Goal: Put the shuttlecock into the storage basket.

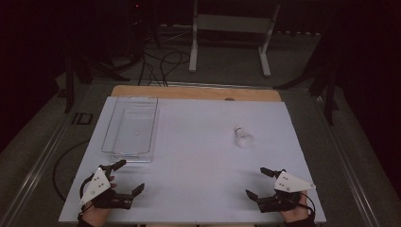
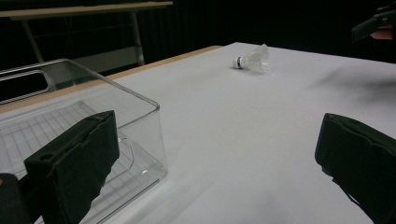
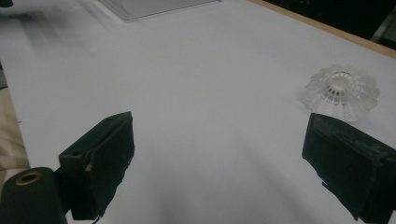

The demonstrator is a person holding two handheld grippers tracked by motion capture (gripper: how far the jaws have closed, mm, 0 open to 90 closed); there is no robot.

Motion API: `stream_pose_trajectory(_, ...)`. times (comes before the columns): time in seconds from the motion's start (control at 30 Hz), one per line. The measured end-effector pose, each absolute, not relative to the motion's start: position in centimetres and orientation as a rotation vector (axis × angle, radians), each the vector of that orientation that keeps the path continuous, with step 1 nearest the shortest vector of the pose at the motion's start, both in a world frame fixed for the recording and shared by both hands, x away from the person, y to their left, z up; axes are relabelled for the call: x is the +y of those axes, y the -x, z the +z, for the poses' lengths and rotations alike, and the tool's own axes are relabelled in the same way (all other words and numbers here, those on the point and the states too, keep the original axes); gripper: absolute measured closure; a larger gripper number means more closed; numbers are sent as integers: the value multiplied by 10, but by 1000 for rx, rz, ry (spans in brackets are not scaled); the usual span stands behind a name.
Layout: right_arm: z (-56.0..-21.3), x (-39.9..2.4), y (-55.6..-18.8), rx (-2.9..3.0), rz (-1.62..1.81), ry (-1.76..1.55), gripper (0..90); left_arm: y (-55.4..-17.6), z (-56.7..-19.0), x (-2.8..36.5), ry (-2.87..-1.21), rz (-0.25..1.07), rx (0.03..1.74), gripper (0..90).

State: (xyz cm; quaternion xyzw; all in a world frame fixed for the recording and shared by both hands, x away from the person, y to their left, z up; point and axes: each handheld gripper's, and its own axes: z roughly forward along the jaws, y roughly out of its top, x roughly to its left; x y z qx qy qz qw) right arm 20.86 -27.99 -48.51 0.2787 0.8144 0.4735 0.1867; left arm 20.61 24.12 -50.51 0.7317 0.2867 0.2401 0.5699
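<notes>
While I scan across from the left edge of the table (image 1: pixel 189 156), I find my left gripper (image 1: pixel 126 176) at the near left corner, jaws spread wide and grasping nothing. Just beyond it, along the left side, stands the clear plastic bin (image 1: pixel 130 127), its long side running toward the far edge; in the left gripper view its near corner (image 2: pixel 154 135) sits just beside one jaw. Toward the right half of the surface lies the white shuttlecock (image 1: pixel 242 137), on its side, well apart from the bin. At the near right corner I hold my right gripper (image 1: pixel 259 182), jaws likewise released and empty, with the shuttlecock (image 3: pixel 341 91) near the tip of one jaw, feathered skirt facing me.
</notes>
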Motion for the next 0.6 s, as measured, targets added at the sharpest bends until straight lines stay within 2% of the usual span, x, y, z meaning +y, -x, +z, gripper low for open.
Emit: stream_pose_trajectory(0.6,-460,-281,-205,2290,1333,-818,91,-206,-505,239,-1725,559,664,5)
